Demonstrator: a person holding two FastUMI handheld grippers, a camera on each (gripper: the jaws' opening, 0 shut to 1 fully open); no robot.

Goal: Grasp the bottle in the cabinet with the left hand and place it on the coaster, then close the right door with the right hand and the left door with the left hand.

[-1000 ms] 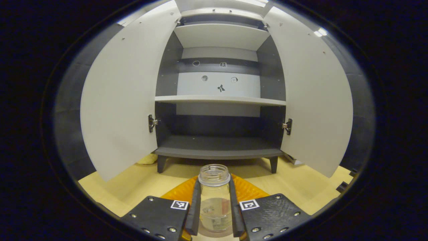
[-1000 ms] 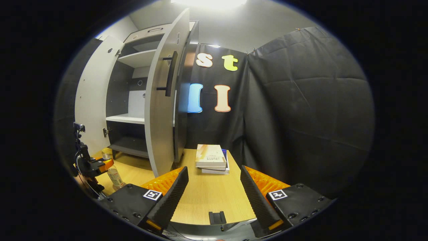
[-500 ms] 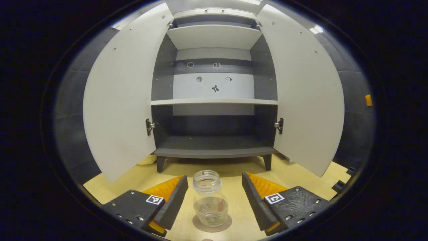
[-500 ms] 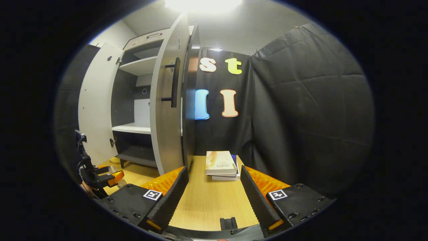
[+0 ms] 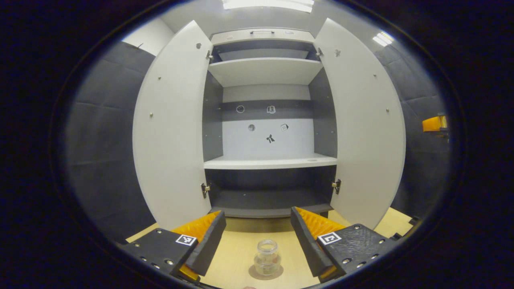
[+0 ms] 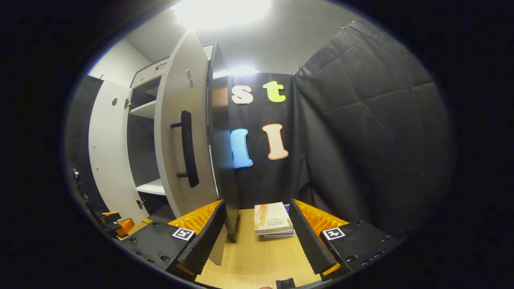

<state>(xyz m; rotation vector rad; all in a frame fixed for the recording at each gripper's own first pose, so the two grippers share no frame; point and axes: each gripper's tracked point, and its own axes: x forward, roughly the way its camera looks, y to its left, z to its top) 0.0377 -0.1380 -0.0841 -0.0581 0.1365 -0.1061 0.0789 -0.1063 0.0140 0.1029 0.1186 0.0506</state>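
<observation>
A clear glass bottle [image 5: 267,259] without a lid stands upright on a round brown coaster [image 5: 257,275] on the wooden table. My left gripper [image 5: 257,241] is open above and behind it, its fingers apart from the glass. The cabinet [image 5: 269,162] stands ahead with its left door [image 5: 176,132] and right door [image 5: 361,128] swung wide. In the right gripper view, the right door [image 6: 172,120] shows its outer face and black bar handle [image 6: 188,149] just left of my right gripper [image 6: 257,237], which is open and holds nothing.
A stack of books [image 6: 274,218] lies on the table [image 6: 257,261] between the right gripper's fingers, against the black cloth wall. The cabinet shelves [image 5: 270,162] are bare. The left gripper [image 6: 114,222] appears low at the left in the right gripper view.
My left gripper opened, released the bottle on the coaster, then rose and drew back. The right gripper moved up and closer to the right door's outer side.
</observation>
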